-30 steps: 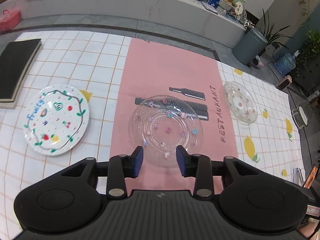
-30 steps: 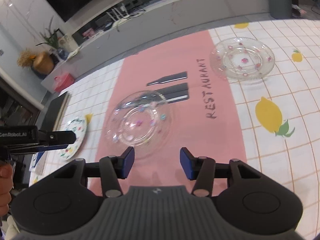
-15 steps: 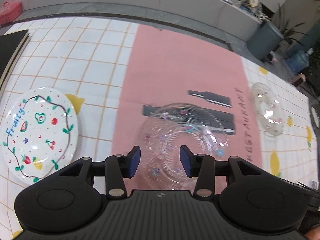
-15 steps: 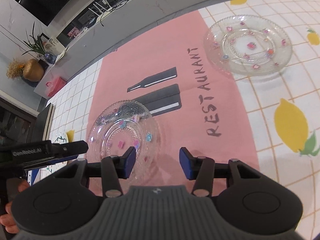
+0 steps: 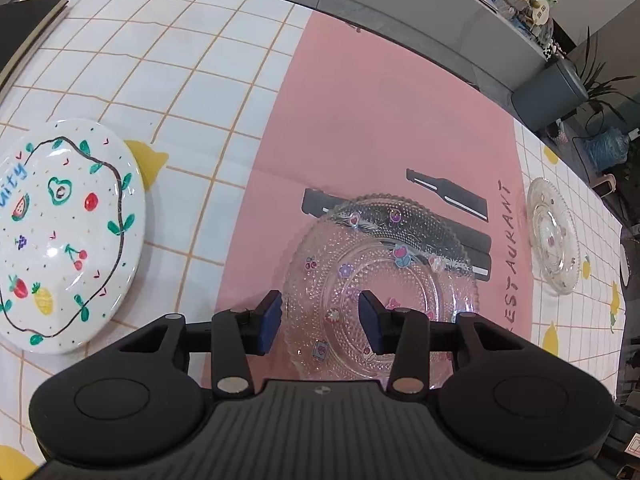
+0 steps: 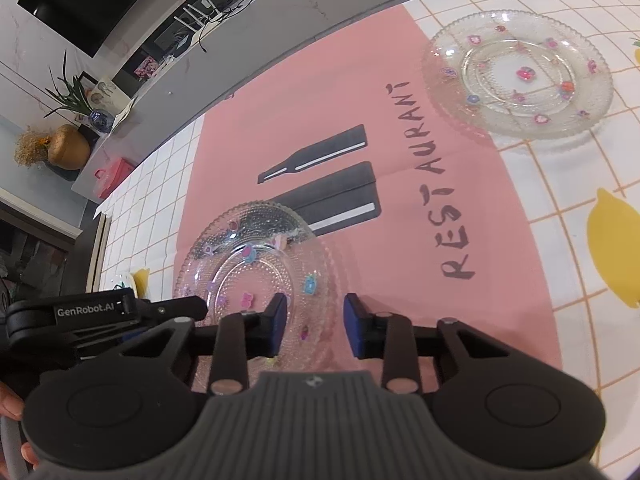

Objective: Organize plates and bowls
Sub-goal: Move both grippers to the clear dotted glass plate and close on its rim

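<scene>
A clear beaded glass plate (image 5: 384, 280) with small flower decals lies on the pink mat; it also shows in the right wrist view (image 6: 256, 264). My left gripper (image 5: 320, 316) is open and hovers over its near left rim. My right gripper (image 6: 314, 322) is open over its near right rim. A second clear glass plate (image 6: 520, 76) lies at the far right, also seen in the left wrist view (image 5: 554, 236). A white plate with painted fruit (image 5: 60, 236) lies on the left.
The pink mat (image 5: 380, 120) printed RESTAURANT covers the middle of a tiled, lemon-print tablecloth (image 5: 140, 52). A black board (image 5: 28, 28) lies at the far left corner. A grey bin (image 5: 548, 96) stands beyond the table. The left gripper's body (image 6: 100, 312) shows in the right wrist view.
Both grippers have moved forward and down toward the middle glass plate, which now fills more of each view. Both stay open.
</scene>
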Motion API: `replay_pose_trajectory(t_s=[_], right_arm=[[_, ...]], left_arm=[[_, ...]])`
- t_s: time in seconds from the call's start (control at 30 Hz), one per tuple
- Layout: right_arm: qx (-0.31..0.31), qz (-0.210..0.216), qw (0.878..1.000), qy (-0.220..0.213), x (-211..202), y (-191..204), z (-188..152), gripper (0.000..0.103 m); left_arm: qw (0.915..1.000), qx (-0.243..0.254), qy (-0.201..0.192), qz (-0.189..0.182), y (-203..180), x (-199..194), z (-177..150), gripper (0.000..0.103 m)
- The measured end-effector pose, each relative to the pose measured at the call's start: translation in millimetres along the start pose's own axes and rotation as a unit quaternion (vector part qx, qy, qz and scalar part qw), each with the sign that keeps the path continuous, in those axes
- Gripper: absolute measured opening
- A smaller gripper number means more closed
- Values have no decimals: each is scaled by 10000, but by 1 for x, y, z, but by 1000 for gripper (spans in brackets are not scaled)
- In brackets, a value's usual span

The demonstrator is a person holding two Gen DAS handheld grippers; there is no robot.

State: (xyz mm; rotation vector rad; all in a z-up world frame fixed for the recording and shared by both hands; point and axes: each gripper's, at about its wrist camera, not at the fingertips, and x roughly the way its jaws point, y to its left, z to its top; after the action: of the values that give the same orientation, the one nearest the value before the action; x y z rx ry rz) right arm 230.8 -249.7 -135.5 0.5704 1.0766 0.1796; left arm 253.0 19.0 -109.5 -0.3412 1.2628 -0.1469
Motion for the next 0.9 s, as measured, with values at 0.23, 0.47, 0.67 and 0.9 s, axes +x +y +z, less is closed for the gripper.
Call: replay_pose_trajectory(t_s=[0.23,0.47,0.67,0.9], right_arm=[[67,-115,9999,-10,3,0,-2,8],[206,-144,9996,95,-3,-7,-2,7],[336,-67,9993,143,-11,-20,-4,7],[465,122,9988,55,-16,-31,-2,17]], left_arm=[[9998,15,-61,206,2,0,1,24],[9998,-75,87,188,3,-1,-2,18],[9998,61,176,119,-2,-2,-8,18],[9999,-151,40,-24,8,-2,-3,31]])
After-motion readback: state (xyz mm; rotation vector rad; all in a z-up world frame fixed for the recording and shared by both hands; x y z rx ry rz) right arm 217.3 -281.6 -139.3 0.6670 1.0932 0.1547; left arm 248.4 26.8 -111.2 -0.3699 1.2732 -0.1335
